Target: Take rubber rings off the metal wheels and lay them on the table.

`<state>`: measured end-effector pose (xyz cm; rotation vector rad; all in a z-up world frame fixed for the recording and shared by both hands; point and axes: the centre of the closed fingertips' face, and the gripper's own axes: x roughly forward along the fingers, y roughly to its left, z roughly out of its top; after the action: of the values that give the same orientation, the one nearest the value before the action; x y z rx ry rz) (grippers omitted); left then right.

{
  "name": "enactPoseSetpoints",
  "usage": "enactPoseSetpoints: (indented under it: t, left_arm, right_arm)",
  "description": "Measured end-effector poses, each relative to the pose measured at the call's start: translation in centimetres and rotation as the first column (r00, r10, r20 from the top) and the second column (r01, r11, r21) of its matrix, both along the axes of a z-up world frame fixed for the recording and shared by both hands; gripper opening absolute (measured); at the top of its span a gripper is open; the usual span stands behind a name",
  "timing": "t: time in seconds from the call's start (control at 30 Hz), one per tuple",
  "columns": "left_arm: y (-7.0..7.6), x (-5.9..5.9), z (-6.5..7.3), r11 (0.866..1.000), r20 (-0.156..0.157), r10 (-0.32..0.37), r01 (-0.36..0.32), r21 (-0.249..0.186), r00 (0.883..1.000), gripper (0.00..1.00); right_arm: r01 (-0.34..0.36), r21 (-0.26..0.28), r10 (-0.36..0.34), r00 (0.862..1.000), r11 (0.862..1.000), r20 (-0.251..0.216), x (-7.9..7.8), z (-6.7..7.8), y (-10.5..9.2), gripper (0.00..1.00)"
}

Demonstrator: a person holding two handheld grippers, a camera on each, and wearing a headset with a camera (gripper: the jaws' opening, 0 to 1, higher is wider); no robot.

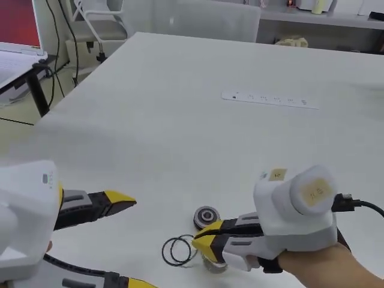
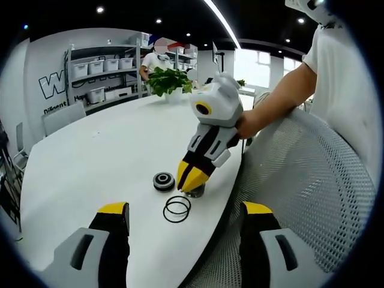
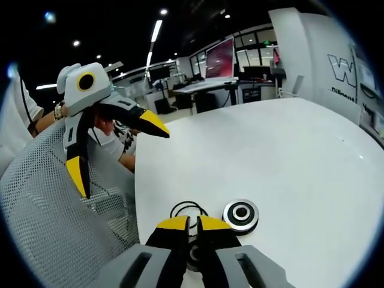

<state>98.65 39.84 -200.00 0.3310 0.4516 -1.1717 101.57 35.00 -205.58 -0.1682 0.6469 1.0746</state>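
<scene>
Hiding one wheel (image 1: 215, 266) sits right gripper (image 1: 199, 237) (rings (image 1: 177, 250) beside).

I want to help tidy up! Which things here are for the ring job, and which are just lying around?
For the job: the two rubber rings on the table, the metal wheel beside them, the second wheel under the right gripper, the left gripper.
Just lying about: the power strip, the laptop.

Rubber rings (image 3: 188, 204) (black) — beside wheel (image 3: 241, 215)
</scene>
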Motion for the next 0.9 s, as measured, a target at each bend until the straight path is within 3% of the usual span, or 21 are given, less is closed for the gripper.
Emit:
enactPoseSetpoints:
  t: [0.47,0.67,0.77,0.9]
  left_arm:
    - [0.1,0.2,0.1,1.0,-0.005,0.016,-0.016,-0.009,1.0,0.72]
    - [0.1,0.2,0.1,1.0,-0.002,0.017,-0.017,-0.01,1.0,0.72]
    - [-0.1,0.1,0.5,0.999,-0.011,0.016,-0.017,-0.039,1.0,0.72]
    - [-0.2,0.0,0.6,0.999,-0.01,0.013,-0.013,-0.046,1.0,0.72]
  right_arm:
    - [0.062,0.061,-0.061,0.998,0.996,-0.017,1.4,1.5,-1.0,0.03]
    - [0.051,0.055,-0.052,0.998,0.997,0.021,1.8,2.4,-1.3,0.04]
    - [0.037,0.049,-0.039,0.998,0.998,0.047,1.9,2.9,-1.4,0.05]
    - [0.023,0.047,-0.027,0.997,0.999,0.068,2.0,3.5,-1.6,0.07]
